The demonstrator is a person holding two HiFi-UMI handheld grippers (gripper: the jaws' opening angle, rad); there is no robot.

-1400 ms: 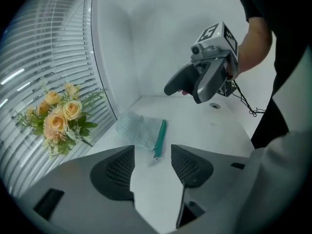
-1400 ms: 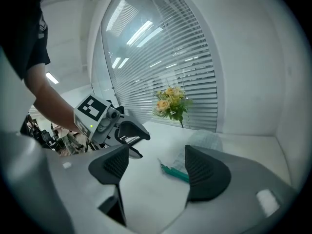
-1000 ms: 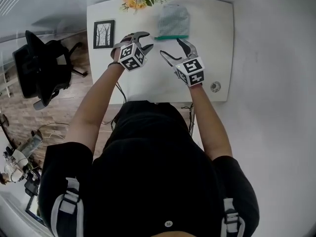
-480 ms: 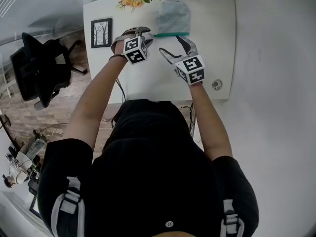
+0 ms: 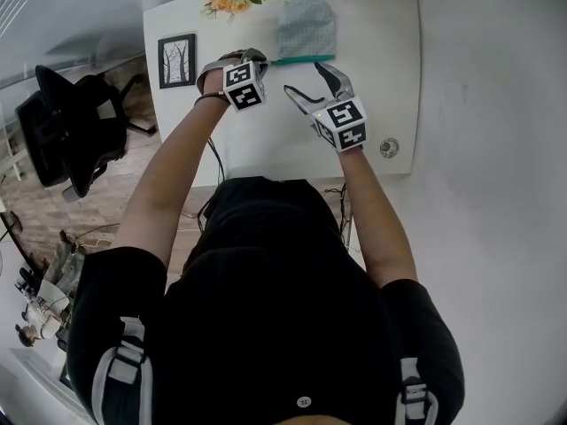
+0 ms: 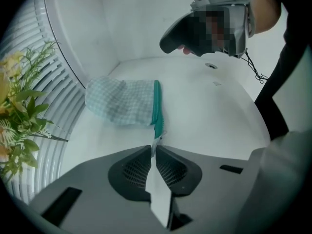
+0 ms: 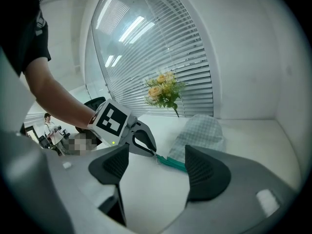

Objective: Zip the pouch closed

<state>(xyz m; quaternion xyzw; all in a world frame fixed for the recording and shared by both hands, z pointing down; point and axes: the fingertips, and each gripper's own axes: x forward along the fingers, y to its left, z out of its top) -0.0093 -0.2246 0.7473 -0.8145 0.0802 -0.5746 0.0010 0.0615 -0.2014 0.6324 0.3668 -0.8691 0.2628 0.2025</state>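
Left gripper view only: left gripper [image 6: 153, 149] jaws just closing, seemingly pinching pouch [image 6: 122, 101] zipper pull [image 6: 157, 139]; right gripper [image 7: 157, 151] jaws spread.

1. The left arm [image 5: 173, 171] reaches toward the far side, and the left gripper [image 5: 264, 58] points steeply down.
2. Its jaws have just been closing and pinch the zip pull [image 6: 156, 142] at their tips.
3. The right arm [image 5: 372, 206] stretches forward, with the right gripper [image 5: 306, 78] tilted gently down.
4. Its jaws stand wide apart with nothing between them, just right of the left gripper.
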